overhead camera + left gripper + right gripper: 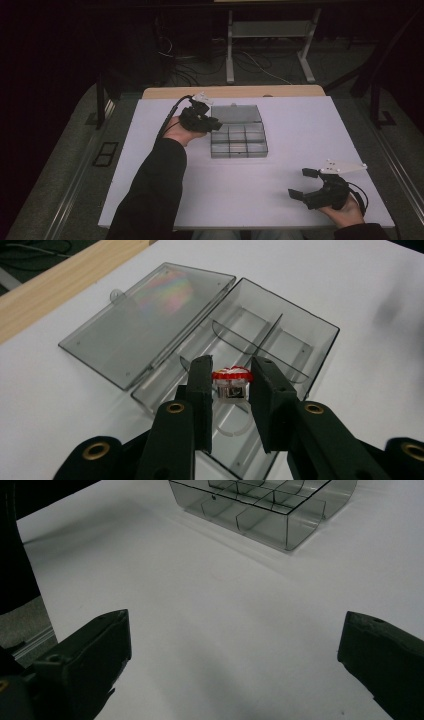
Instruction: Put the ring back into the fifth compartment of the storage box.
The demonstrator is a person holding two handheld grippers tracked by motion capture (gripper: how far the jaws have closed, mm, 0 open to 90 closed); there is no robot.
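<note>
While over the open box (pixel 280 335), left gripper (pixel 231 385) pinches red-topped cap (pixel 231 375)

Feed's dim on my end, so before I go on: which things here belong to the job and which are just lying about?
In the job:
- left gripper, shut on the red-topped bottle cap
- clear compartment box, its lid open flat

Lying about:
- right gripper, open, resting apart on the white table
- metal frame and cables on the floor behind

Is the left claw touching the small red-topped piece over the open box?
Touching. In the left gripper view, the left claw pinches the small red-topped piece from both sides.
</note>
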